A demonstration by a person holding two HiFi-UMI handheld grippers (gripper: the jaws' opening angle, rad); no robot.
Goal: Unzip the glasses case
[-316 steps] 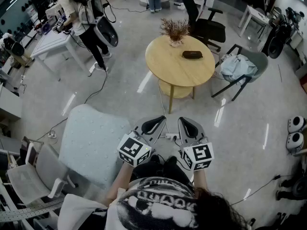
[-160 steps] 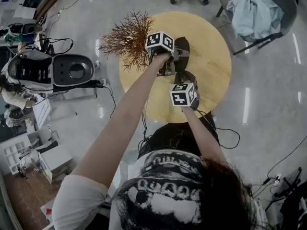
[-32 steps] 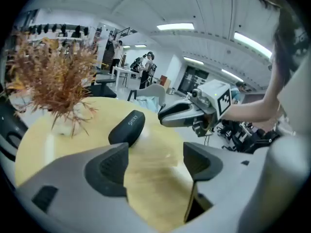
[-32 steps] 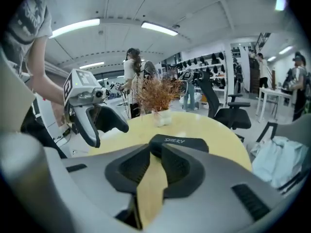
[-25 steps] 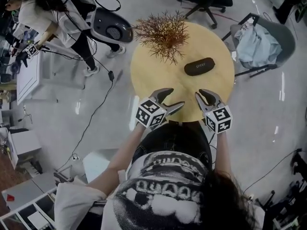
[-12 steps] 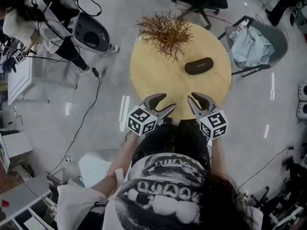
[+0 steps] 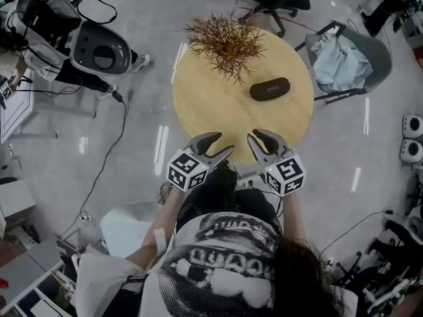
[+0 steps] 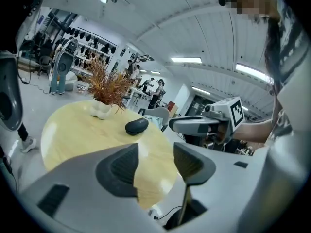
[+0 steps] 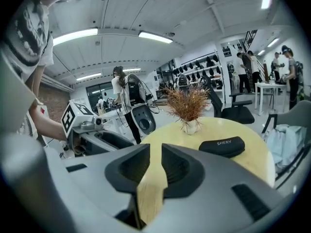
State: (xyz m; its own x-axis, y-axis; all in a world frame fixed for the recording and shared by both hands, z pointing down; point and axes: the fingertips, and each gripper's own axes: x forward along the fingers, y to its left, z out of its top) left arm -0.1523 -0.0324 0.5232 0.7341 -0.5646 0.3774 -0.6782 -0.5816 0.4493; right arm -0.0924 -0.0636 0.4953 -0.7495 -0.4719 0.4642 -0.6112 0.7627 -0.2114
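Pulled back since a second ago: both grippers now sit at the near rim of the round table (image 7: 211,107), no longer over it. Task looks not under way. The glasses case (image 7: 269,88) lies flat on the far right of the table, untouched and well apart from both grippers. It looks closed; the zip is too small to read. A chair with cloth (image 7: 344,65) stands beside the table, off the path. The dried plant (image 7: 225,41) is near the case and could snag a reach. Left gripper (image 7: 221,144) jaws closing, nothing between. Right gripper (image 7: 255,137) jaws slightly apart, empty.

Round wooden table (image 7: 211,104); dried twig plant (image 7: 227,41) at far edge; grey chair (image 7: 380,61) with pale cloth (image 7: 334,65) alongside.
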